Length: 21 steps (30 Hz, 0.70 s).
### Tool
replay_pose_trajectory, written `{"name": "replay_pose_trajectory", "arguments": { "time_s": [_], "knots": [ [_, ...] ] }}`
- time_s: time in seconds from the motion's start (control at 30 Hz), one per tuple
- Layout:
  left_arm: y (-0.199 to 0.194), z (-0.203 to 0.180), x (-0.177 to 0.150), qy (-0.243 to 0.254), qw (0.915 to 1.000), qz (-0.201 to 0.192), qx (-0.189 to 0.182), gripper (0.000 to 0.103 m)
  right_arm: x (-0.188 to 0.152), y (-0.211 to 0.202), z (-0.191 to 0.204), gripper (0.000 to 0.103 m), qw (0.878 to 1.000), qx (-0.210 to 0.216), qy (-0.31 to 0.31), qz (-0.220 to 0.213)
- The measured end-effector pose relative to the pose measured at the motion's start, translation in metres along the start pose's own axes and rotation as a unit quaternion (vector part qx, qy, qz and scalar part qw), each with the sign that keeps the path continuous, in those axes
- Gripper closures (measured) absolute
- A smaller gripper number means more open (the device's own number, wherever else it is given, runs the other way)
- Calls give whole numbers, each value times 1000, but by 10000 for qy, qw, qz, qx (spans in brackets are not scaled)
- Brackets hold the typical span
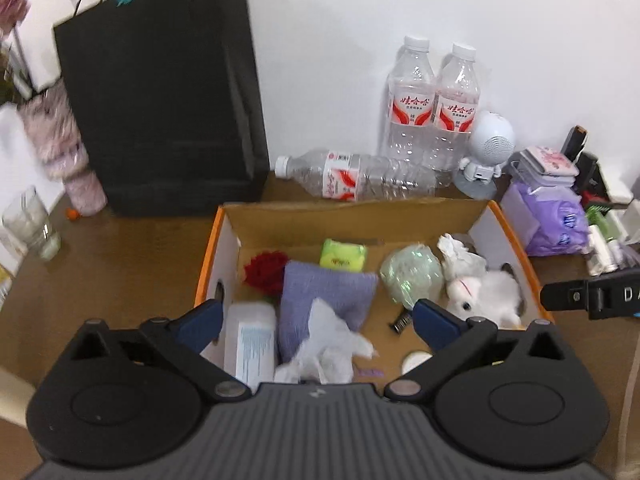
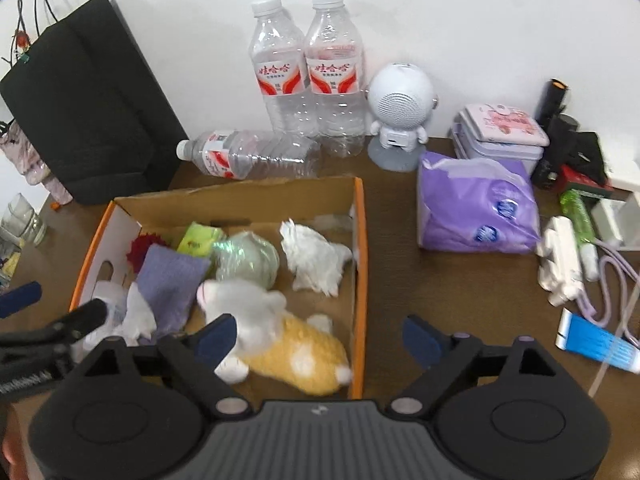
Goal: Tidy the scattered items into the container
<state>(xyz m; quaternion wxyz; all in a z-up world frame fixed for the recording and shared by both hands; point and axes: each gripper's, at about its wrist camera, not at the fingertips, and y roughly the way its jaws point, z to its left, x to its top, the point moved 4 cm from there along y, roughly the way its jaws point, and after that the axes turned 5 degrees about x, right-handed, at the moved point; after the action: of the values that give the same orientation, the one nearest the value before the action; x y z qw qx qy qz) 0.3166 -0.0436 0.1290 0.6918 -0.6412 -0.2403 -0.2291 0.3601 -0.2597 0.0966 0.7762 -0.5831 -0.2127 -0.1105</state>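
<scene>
Left wrist view: the left gripper point(image 1: 318, 314) hangs wide and empty over the box point(image 1: 516, 232), likely done dropping; tissue point(image 1: 332, 344) and a purple cloth point(image 1: 320, 296) lie inside.

Right wrist view: the right gripper point(image 2: 320, 334), also wide and empty, straddles the box's orange wall above a plush toy point(image 2: 280, 336). A blue tube point(image 2: 596, 344) lies out on the brown table point(image 2: 440, 280), white wall behind.

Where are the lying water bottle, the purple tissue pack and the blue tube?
lying water bottle point(image 2: 248, 156), right wrist view, clear body
purple tissue pack point(image 2: 476, 204), right wrist view, top face
blue tube point(image 2: 596, 346), right wrist view, mid-body
</scene>
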Motion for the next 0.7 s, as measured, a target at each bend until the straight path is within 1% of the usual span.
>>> {"name": "replay_pose_trajectory", "arguments": {
  "time_s": [0.1,0.17,0.27,0.4,0.5,0.7],
  "knots": [
    [-9,8,-6,-139,9990,354,-229,0,-9,-15,5,13,9999,114,100,9],
    [-15,13,-10,-204,9982,486,-283,0,-17,-24,13,12,9998,177,46,32],
    [-29,19,-14,-227,9987,436,-139,0,-28,-36,29,12,9998,139,-115,-3],
    [-49,20,-20,-64,9993,363,28,0,-40,-48,46,11,9995,173,-233,-83],
    [-60,20,-25,-10,9995,316,74,0,-47,-53,56,10,9994,153,-289,-114],
    [-66,26,-43,28,9991,422,89,0,-63,-56,68,10,9994,158,-287,-93]
  ]
}}
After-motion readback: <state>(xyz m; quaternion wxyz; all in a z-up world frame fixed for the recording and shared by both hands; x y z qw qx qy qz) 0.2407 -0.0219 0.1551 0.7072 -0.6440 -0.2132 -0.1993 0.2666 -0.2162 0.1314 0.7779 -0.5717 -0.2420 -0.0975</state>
